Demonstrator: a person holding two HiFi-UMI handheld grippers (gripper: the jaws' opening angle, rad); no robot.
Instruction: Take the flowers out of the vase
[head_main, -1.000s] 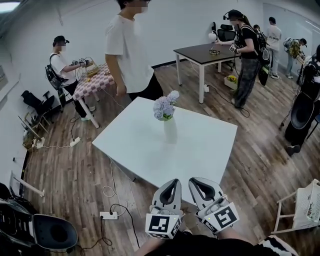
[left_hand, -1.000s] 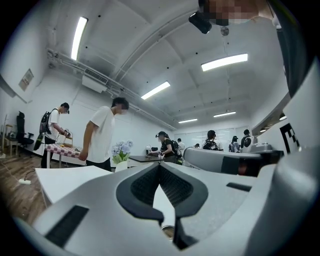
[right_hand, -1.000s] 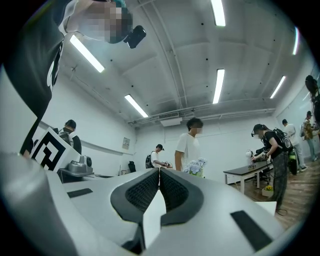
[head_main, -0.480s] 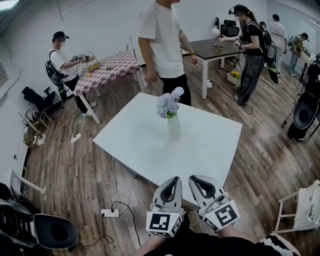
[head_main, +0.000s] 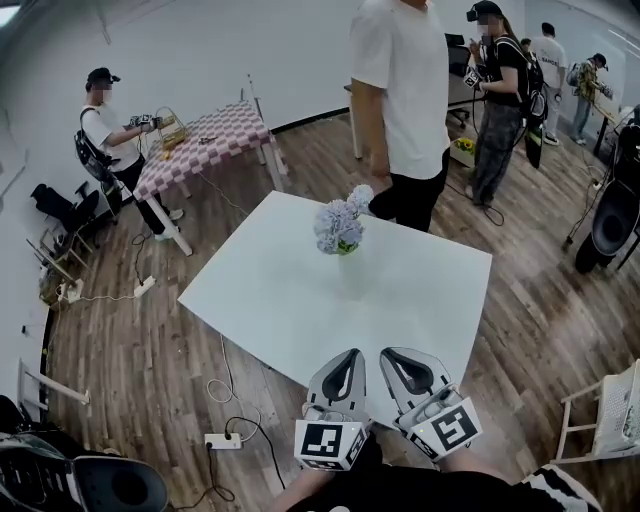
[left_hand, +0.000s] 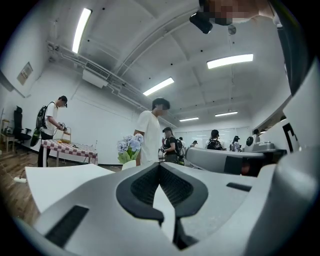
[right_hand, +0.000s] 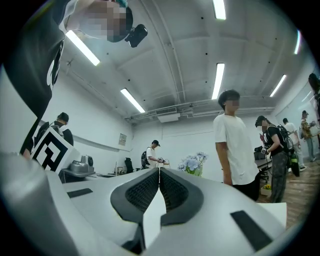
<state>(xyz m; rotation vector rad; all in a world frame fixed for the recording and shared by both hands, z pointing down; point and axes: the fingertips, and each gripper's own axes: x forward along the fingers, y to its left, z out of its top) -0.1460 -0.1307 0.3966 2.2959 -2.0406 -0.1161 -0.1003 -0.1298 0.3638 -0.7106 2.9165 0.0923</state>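
Observation:
A bunch of pale blue flowers (head_main: 340, 226) stands in a white vase (head_main: 353, 275) near the middle of a white table (head_main: 270, 300). My left gripper (head_main: 351, 353) and right gripper (head_main: 389, 353) hover side by side over the table's near edge, well short of the vase. Both are shut with nothing between the jaws. In the left gripper view, the flowers (left_hand: 128, 145) show beyond the shut left gripper (left_hand: 160, 165), to its left. In the right gripper view, the flowers (right_hand: 193, 163) sit just right of the shut right gripper (right_hand: 159, 170).
A person in a white T-shirt (head_main: 405, 100) stands at the table's far edge, close behind the vase. A checkered table (head_main: 205, 140) is at the back left, with other people further back. A power strip (head_main: 222, 440) and cables lie on the floor at the left; a white rack (head_main: 612, 410) stands at the right.
Both grippers, still shut, have come closer to the table along with the view. The person in the white T-shirt has walked right along the table's far side.

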